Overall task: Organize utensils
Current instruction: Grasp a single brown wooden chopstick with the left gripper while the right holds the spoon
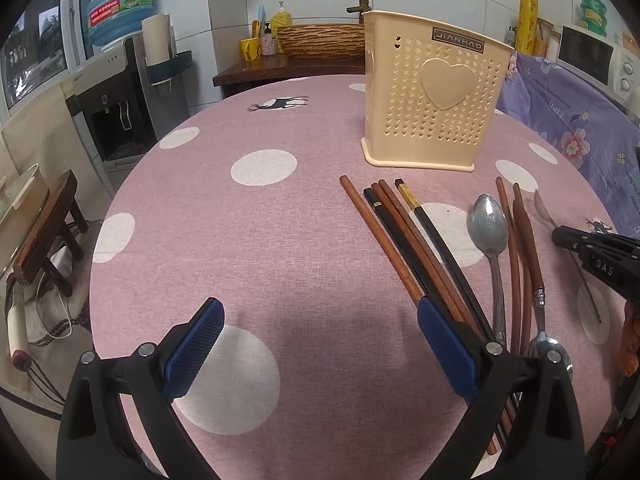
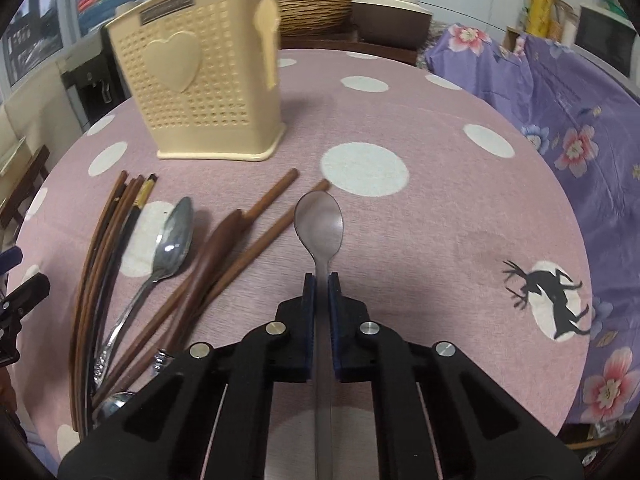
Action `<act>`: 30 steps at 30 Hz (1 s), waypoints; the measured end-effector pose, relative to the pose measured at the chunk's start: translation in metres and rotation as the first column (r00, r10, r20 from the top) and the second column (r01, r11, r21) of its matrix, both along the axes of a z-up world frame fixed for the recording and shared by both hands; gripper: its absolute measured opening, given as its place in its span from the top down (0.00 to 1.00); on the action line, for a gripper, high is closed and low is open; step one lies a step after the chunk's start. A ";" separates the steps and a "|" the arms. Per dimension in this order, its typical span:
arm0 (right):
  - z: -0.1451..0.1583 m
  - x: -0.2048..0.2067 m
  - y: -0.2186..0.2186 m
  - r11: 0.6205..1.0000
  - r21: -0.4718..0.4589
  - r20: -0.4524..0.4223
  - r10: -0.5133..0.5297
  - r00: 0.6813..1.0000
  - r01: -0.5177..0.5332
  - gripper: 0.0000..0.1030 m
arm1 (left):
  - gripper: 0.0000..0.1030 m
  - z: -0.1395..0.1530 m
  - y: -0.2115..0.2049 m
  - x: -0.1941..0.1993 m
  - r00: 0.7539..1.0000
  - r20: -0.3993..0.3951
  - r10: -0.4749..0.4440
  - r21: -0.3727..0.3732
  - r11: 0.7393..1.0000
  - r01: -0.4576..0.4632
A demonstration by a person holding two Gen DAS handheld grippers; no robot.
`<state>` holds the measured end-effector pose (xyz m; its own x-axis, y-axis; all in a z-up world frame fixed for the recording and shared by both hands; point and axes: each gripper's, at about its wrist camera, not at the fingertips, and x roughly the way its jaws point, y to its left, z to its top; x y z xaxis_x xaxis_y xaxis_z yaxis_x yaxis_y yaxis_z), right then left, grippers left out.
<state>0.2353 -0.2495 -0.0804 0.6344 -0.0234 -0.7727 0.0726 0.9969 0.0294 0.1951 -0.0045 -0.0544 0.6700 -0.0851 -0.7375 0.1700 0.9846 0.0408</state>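
pink dotted tablecloth (image 2: pixel 440 216) bears utensils — right gripper (image 2: pixel 320 280) pinches a stiff, slick, light steel spoon (image 2: pixel 319 224) mid-handle, holder (image 2: pixel 208 92) at eleven o'clock — left gripper (image 1: pixel 316 320) gapes.

A cream perforated utensil holder (image 1: pixel 432 92) with a heart on its face stands upright toward the worktop's far edge. Nearer, brown and black chopsticks (image 1: pixel 404 236) lie bunched beside a steel spoon (image 1: pixel 489 224), bowl up. A second spoon (image 2: pixel 319 226) lies apart, bowl toward the holder.
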 end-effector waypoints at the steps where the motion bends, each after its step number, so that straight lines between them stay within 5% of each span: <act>1: 0.000 -0.001 -0.005 1.000 0.006 0.001 -0.014 1.000 0.014 0.93 | 0.06 -0.001 -0.001 0.001 1.000 -0.003 0.000 0.000 1.000 0.000; 4: 0.000 -0.003 -0.011 1.000 0.014 0.005 -0.013 1.000 0.013 0.87 | 0.06 -0.003 -0.002 0.003 1.000 -0.011 0.004 -0.005 1.000 -0.004; 6: 0.000 -0.004 -0.014 0.999 0.048 0.013 -0.009 1.000 0.008 0.60 | 0.06 -0.003 -0.002 0.005 1.000 -0.014 0.007 -0.012 1.000 -0.007; 8: 0.002 -0.006 -0.016 0.997 0.078 0.030 -0.018 0.999 0.016 0.51 | 0.08 -0.002 -0.004 0.008 1.000 -0.013 0.011 -0.015 1.000 -0.011; 12: 0.006 -0.006 -0.013 0.998 0.069 0.046 -0.010 0.999 0.007 0.51 | 0.27 -0.002 -0.011 0.020 0.999 -0.038 0.005 -0.025 1.000 -0.006; 19: 0.004 -0.009 -0.013 0.998 0.064 0.047 -0.014 0.999 0.011 0.51 | 0.46 -0.008 -0.033 0.039 0.996 -0.091 -0.023 -0.049 0.999 0.019; 30: 0.013 -0.014 -0.021 0.999 0.044 0.073 -0.009 0.997 0.005 0.47 | 0.50 -0.012 -0.013 0.039 0.992 -0.115 0.046 -0.019 0.999 -0.049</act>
